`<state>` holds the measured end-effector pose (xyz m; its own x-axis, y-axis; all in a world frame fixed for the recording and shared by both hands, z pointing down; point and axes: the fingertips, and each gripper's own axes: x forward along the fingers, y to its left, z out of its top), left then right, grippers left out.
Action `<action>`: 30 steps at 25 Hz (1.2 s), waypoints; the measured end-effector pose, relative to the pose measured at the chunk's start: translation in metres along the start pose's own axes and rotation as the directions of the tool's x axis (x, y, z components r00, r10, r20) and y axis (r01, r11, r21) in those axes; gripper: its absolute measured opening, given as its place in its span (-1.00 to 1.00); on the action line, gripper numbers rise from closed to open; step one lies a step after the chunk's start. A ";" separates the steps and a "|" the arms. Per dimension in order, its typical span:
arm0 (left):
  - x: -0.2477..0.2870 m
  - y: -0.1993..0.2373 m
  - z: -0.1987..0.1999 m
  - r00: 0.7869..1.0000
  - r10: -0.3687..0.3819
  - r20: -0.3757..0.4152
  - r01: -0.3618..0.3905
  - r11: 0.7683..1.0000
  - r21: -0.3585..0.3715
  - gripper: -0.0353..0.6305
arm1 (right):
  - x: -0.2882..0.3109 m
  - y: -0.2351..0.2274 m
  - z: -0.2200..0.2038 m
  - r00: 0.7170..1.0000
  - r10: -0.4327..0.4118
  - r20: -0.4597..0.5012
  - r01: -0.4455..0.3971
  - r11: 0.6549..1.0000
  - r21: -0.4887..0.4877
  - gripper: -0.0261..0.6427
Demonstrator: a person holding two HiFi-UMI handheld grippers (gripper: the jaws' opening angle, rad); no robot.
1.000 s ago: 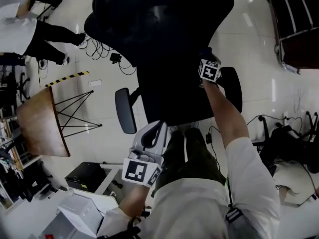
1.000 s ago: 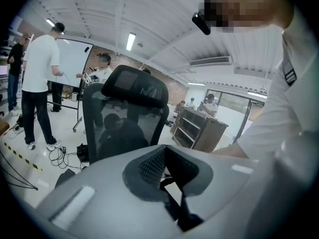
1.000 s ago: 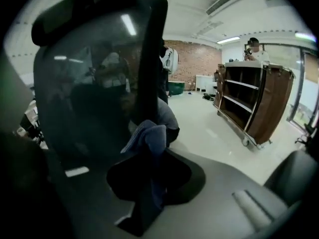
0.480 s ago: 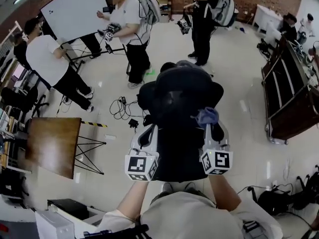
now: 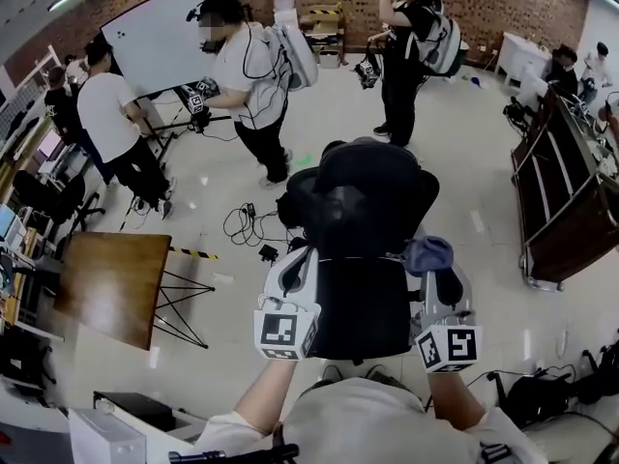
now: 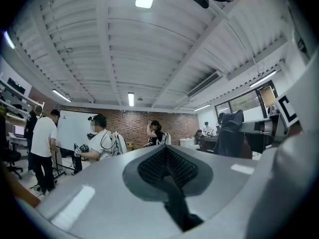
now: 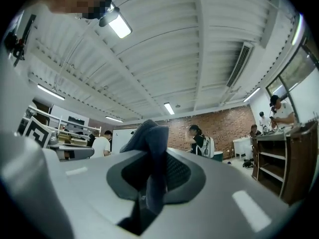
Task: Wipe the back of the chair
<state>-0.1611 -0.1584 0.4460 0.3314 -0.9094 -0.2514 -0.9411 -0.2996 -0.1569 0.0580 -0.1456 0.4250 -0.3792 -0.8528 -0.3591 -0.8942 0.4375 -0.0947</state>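
A black office chair stands right in front of me with its back towards me and its headrest further off. My left gripper is held beside the left edge of the chair back; in the left gripper view its jaws are together with nothing between them, and it points up at the ceiling. My right gripper is beside the right edge of the chair back, shut on a grey-blue cloth. In the right gripper view the cloth stands up out of the jaws.
A wooden table on black legs stands at the left. Cables lie on the floor beyond the chair. Several people stand further back by a whiteboard. A dark shelf unit is at the right.
The head view has lifted from looking steeply down at the chair to looking out over the room. My right gripper with the cloth has drawn back from the chair back to its right edge.
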 end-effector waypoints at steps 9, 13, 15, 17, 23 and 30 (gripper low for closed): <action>-0.041 -0.009 -0.003 0.989 -0.039 -0.142 0.033 0.999 -0.043 -0.73 | -0.040 0.028 0.002 0.999 -0.004 -0.038 0.005 0.999 0.041 -0.77; -0.105 -0.058 0.008 0.986 -0.040 -0.165 0.035 0.999 -0.035 -0.73 | -0.116 0.038 0.017 0.999 0.015 -0.037 -0.014 1.000 0.025 -0.77; -0.145 -0.078 0.031 0.997 -0.016 -0.080 0.015 1.000 -0.016 -0.73 | -0.159 0.049 0.036 0.999 0.026 -0.021 -0.026 1.000 -0.001 -0.77; -0.181 -0.095 0.054 1.000 0.011 -0.017 -0.011 1.000 -0.007 -0.73 | -0.196 0.057 0.050 0.999 0.028 -0.017 -0.028 0.999 -0.016 -0.77; -0.273 -0.152 0.093 1.000 0.015 -0.015 -0.015 0.999 -0.030 -0.73 | -0.286 0.089 0.068 0.997 0.062 -0.041 -0.060 0.997 0.043 -0.77; -0.356 -0.197 0.130 0.997 -0.022 -0.073 0.018 0.999 -0.045 -0.73 | -0.366 0.126 0.102 0.998 0.057 -0.027 -0.055 0.997 0.057 -0.77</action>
<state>-0.0851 0.2620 0.4423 0.3459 -0.9213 -0.1777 -0.9369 -0.3290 -0.1180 0.1087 0.2503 0.4494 -0.4355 -0.8340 -0.3389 -0.8571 0.4993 -0.1272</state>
